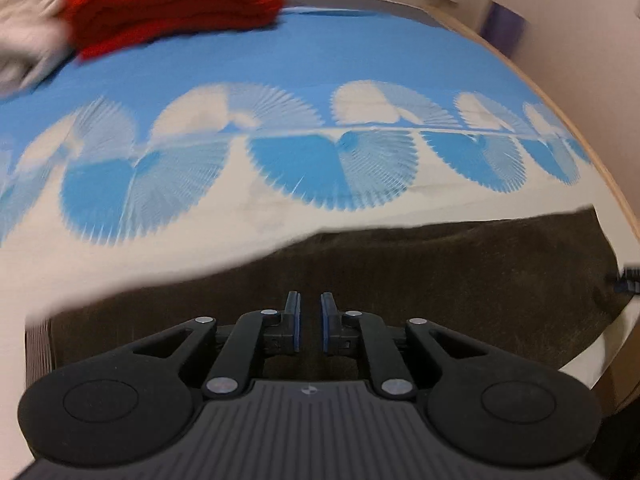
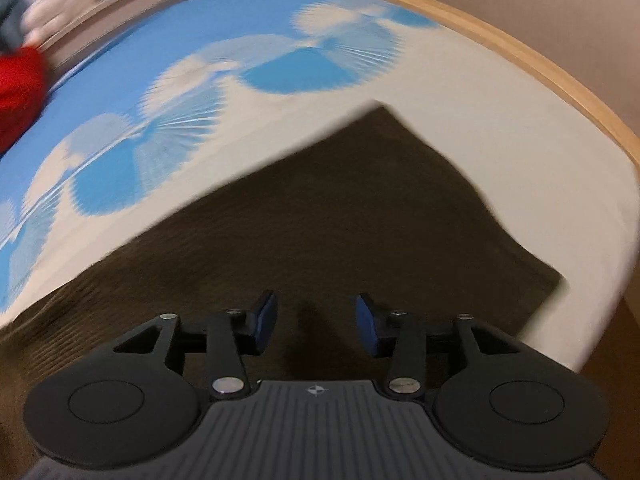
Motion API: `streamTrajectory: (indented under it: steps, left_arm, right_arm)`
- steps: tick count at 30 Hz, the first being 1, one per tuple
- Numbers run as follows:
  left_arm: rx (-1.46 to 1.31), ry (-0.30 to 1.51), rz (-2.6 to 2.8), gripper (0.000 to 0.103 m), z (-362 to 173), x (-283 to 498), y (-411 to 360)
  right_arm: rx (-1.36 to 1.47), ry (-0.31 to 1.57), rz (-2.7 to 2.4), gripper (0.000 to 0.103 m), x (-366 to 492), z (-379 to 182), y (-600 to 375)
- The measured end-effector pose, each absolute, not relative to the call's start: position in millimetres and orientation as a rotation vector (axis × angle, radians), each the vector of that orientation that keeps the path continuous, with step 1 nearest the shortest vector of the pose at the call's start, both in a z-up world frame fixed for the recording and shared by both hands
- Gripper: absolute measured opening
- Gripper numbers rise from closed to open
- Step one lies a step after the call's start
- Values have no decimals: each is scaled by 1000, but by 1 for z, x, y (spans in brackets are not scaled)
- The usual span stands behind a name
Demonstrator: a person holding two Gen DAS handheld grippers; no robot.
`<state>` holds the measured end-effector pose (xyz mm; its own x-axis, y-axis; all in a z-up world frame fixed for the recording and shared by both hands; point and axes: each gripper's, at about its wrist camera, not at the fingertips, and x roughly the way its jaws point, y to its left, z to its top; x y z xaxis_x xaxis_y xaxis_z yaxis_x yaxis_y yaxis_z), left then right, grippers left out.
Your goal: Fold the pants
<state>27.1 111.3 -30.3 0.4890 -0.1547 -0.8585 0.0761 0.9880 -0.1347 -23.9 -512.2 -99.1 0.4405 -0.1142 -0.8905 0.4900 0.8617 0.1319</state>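
Observation:
Dark brown corduroy pants (image 1: 460, 272) lie folded flat on the white and blue patterned cloth (image 1: 280, 72). In the right wrist view the pants (image 2: 340, 208) show a squared corner pointing away. My left gripper (image 1: 310, 312) hovers over the pants' near part, jaws a narrow gap apart with nothing between them. My right gripper (image 2: 316, 320) is over the pants, jaws wide apart and empty. Both views are motion-blurred.
A folded red garment (image 1: 172, 4) and a pale bundle (image 1: 28, 28) lie at the far left of the cloth. The wooden table edge (image 2: 540, 64) curves along the right side. The red garment also shows in the right wrist view (image 2: 20, 92).

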Motion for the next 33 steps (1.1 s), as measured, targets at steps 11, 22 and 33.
streamTrajectory:
  steps: [11,22,33]
  left_arm:
    - [-62,1217,20,14,-123,-52,71]
    - [-44,1167,-9,25,-105,-67,65]
    - [-34,1196,-66,23,-99,-78,60]
  right_arm:
    - [456,1073,-575,46,-64,-114,-541]
    - [503,1084,-600,56,-68,-126,-554]
    - [598,692,-690,53,-99,-79,-585]
